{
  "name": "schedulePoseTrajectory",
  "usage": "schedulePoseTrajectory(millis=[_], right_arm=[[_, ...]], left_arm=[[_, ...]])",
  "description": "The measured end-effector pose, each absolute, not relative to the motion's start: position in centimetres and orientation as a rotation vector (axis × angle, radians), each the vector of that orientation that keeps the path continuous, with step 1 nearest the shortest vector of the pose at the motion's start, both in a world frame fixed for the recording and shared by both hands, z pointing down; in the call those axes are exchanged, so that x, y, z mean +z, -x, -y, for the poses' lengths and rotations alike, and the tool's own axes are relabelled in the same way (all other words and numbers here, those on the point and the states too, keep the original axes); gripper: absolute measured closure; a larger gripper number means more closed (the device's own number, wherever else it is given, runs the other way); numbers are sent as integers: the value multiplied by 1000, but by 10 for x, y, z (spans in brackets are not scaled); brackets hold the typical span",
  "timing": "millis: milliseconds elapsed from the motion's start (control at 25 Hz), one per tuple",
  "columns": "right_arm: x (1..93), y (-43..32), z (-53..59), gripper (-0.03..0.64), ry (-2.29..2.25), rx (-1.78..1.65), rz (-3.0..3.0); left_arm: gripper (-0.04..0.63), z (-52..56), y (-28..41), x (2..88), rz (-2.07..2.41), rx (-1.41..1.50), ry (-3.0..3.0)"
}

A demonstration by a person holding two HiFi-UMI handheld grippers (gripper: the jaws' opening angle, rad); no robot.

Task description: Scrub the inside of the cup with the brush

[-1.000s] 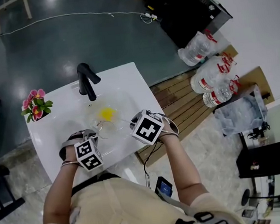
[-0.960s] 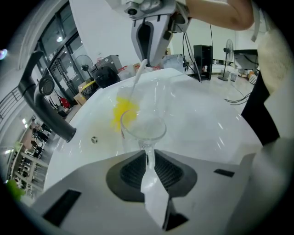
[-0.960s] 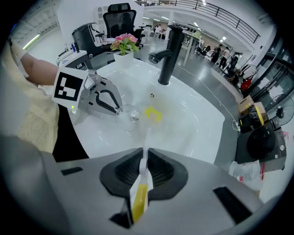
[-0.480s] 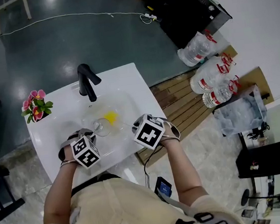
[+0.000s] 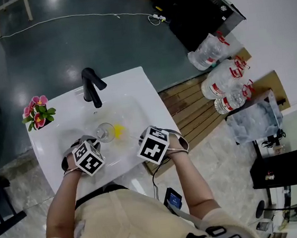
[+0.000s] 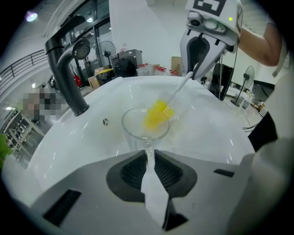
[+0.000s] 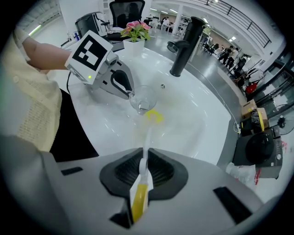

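A clear stemmed cup [image 5: 106, 132] lies tilted over the white sink [image 5: 131, 97]. My left gripper [image 5: 96, 144] is shut on its stem, which shows pinched between the jaws in the left gripper view, with the cup's bowl [image 6: 144, 127] just beyond them. A brush with a yellow head [image 6: 157, 114] and a pale handle [image 6: 179, 89] sits at the cup's mouth. My right gripper [image 5: 142, 139] is shut on that handle [image 7: 145, 149]. In the right gripper view the brush head [image 7: 154, 116] is against the cup [image 7: 141, 102].
A black faucet [image 5: 92, 87] stands at the back of the sink. A pot of pink flowers [image 5: 37, 112] sits at the sink's left corner. Large water bottles [image 5: 222, 83] and a wooden pallet [image 5: 190, 111] lie on the floor to the right.
The left gripper has rolled, turning the cup. The brush head has come nearer, from beyond the cup to the right side of its mouth. Both hands stay in place.
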State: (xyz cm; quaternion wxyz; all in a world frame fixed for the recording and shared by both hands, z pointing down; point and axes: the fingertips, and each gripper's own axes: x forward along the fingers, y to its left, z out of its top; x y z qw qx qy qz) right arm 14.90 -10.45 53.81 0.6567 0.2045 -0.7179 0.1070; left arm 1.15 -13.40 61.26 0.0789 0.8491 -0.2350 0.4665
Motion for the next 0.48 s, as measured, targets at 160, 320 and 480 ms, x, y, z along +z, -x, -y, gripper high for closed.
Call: schedulePoseTrajectory(millis=[160, 320, 480], right_arm=[[538, -147, 97, 572, -417, 214, 1608], [535, -136, 89, 574, -347, 205, 1635], [531, -120, 86, 574, -301, 187, 1676]], left_arm=[[535, 135, -11, 611, 715, 1366, -2515], [535, 137, -9, 613, 720, 1353, -2502], [535, 137, -10, 612, 718, 1346, -2502]])
